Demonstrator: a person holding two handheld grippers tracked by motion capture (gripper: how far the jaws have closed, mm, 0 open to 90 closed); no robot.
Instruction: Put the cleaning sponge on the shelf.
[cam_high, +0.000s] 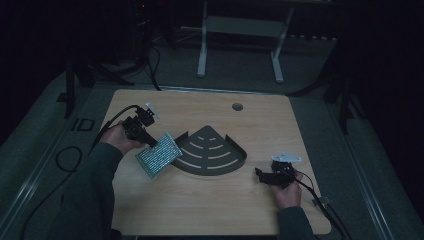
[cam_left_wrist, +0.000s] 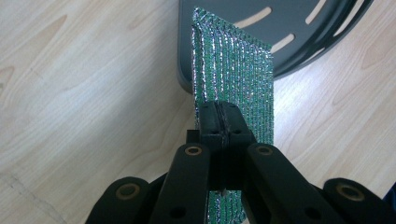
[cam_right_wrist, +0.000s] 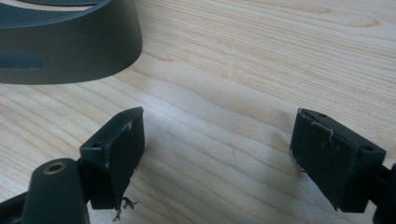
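the left forearm reaches in from the lower left, its hand (cam_high: 120, 137) wrapped around the left gripper (cam_left_wrist: 219, 119), which points down and to the right with its jaws pressed together. the right hand (cam_high: 286, 192) lies low at the lower right, holding the right gripper (cam_right_wrist: 217, 154) level, pointing left, jaws standing wide apart.

A: State of the left gripper (cam_left_wrist: 219, 122)?
B: Jaws clamped on the green metallic scouring cloth (cam_left_wrist: 236, 79).
A: Cloth position?
B: Edge-up, far end overlapping the grey slotted corner shelf (cam_left_wrist: 299, 28) on the wooden counter (cam_left_wrist: 84, 93).
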